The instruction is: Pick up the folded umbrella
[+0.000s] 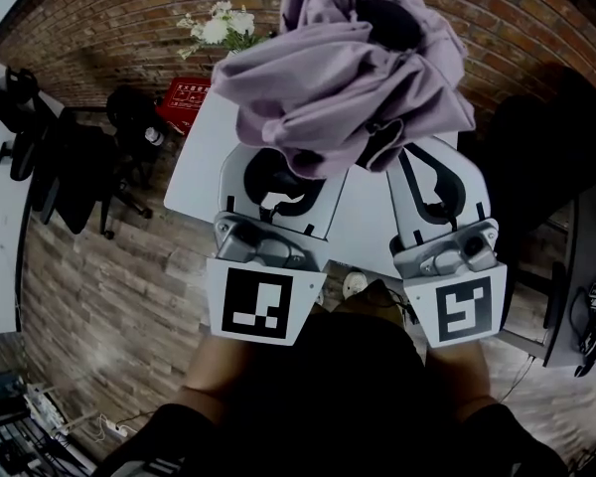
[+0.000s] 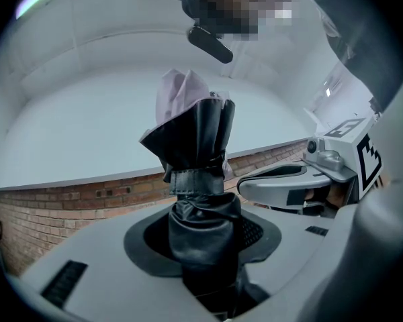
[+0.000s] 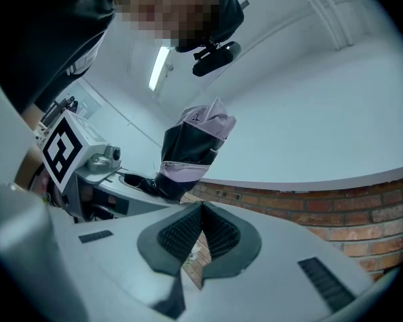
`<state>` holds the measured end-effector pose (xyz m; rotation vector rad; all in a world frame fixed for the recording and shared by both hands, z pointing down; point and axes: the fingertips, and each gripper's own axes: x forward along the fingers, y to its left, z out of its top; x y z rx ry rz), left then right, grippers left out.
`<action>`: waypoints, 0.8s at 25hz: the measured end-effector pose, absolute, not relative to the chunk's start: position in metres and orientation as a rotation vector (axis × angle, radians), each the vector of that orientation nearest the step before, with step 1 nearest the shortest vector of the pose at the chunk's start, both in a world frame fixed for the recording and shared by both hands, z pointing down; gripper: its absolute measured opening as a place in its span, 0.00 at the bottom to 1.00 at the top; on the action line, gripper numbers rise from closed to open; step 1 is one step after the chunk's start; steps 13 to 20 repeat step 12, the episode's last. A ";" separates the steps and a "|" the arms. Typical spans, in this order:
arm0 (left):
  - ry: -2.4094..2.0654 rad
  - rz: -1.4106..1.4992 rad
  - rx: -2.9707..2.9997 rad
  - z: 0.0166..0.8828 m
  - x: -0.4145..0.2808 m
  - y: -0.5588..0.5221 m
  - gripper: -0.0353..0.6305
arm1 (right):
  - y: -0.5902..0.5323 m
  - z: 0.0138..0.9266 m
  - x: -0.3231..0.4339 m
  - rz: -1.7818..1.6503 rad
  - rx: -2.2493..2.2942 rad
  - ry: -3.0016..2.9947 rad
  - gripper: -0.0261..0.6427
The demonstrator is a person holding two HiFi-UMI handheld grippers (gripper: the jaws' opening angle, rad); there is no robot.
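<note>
Clamping the left gripper on the black lower end of the folded umbrella, lilac canopy bunched at the top, held up over the white table, right gripper just beside, jaws pressed together on nothing.

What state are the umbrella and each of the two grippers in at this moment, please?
umbrella: folded, fabric loosely bunched, held up in the air by its lower end.
left gripper: shut on the umbrella.
right gripper: shut, nothing between its jaws.
</note>
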<state>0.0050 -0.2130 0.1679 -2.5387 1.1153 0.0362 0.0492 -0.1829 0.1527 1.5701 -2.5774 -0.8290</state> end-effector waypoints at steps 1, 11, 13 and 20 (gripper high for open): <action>1.119 0.039 -2.539 0.168 0.004 -0.213 0.33 | -0.183 0.152 0.050 -0.828 1.572 -2.577 0.08; 1.126 0.034 -2.558 0.168 -0.001 -0.211 0.33 | -0.179 0.149 0.044 -0.842 1.568 -2.588 0.08; 1.128 0.033 -2.558 0.168 -0.003 -0.210 0.33 | -0.178 0.149 0.042 -0.841 1.563 -2.594 0.08; 1.128 0.033 -2.558 0.168 -0.003 -0.210 0.33 | -0.178 0.149 0.042 -0.841 1.563 -2.594 0.08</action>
